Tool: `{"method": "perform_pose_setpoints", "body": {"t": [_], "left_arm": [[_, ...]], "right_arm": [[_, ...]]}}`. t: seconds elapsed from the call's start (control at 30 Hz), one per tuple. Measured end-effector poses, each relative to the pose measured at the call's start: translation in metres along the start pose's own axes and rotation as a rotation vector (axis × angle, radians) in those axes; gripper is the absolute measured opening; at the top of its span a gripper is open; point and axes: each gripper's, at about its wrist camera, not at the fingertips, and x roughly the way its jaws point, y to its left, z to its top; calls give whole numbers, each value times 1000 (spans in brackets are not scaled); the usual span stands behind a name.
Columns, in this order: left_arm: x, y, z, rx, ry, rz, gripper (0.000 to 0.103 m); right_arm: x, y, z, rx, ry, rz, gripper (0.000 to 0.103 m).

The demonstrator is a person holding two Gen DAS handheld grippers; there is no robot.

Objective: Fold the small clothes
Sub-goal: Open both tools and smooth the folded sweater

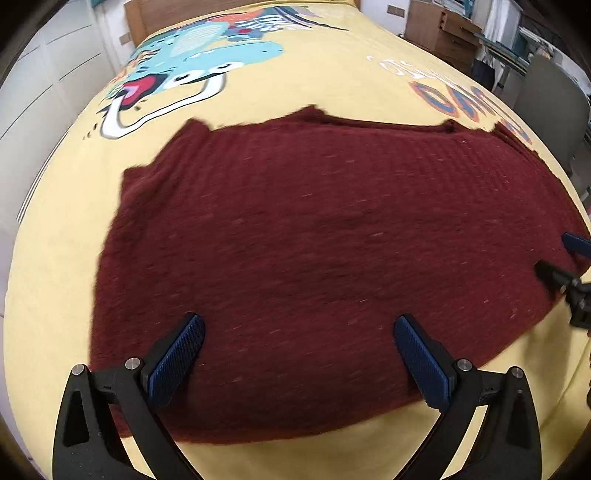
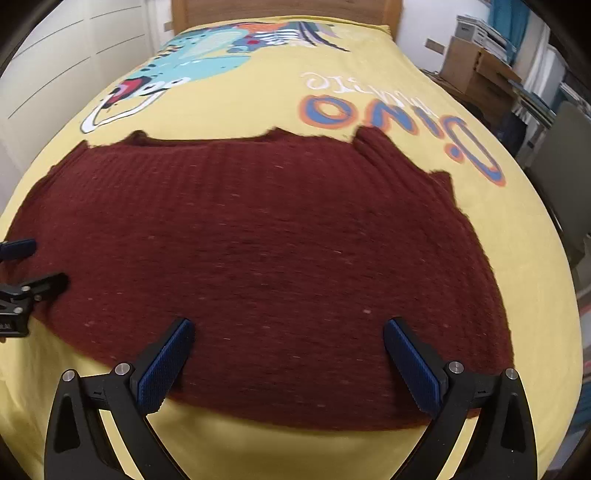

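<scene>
A dark red knit sweater (image 1: 306, 240) lies spread flat on a yellow bedspread (image 1: 55, 266), its hem towards me. My left gripper (image 1: 299, 328) is open, its blue pads above the sweater's near left part. My right gripper (image 2: 288, 328) is open above the near right part of the sweater (image 2: 258, 240). The right gripper's fingers (image 1: 576, 245) show at the right edge of the left wrist view. The left gripper's fingers (image 2: 18, 247) show at the left edge of the right wrist view. Neither gripper holds cloth.
The bedspread (image 2: 517, 258) has a blue dinosaur print (image 1: 207, 55) and orange-blue lettering (image 2: 388, 114) beyond the sweater. A wooden headboard (image 2: 280, 9) stands at the far end. White wardrobe doors (image 1: 33, 92) stand on the left; boxes and shelves (image 2: 476, 62) on the right.
</scene>
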Motion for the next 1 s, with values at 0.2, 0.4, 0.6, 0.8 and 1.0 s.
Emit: {"method": "perform_pose_setpoints", "body": {"t": [0.2, 0.4, 0.6, 0.8, 1.0], "left_arm": [[0, 25, -8, -32, -22, 7, 102], [2, 28, -13, -55, -23, 2, 102], [1, 29, -15, -74, -25, 9, 102], [0, 30, -16, -78, -31, 13, 102], [-5, 29, -13, -68, -4, 9, 102]], "right_arm": [[0, -34, -9, 64, -3, 7, 102], [7, -39, -17, 78, -18, 40, 103], [9, -37, -15, 80, -8, 29, 103], [8, -36, -11, 78, 13, 22, 103], [3, -32, -3, 75, 29, 12, 103]]}}
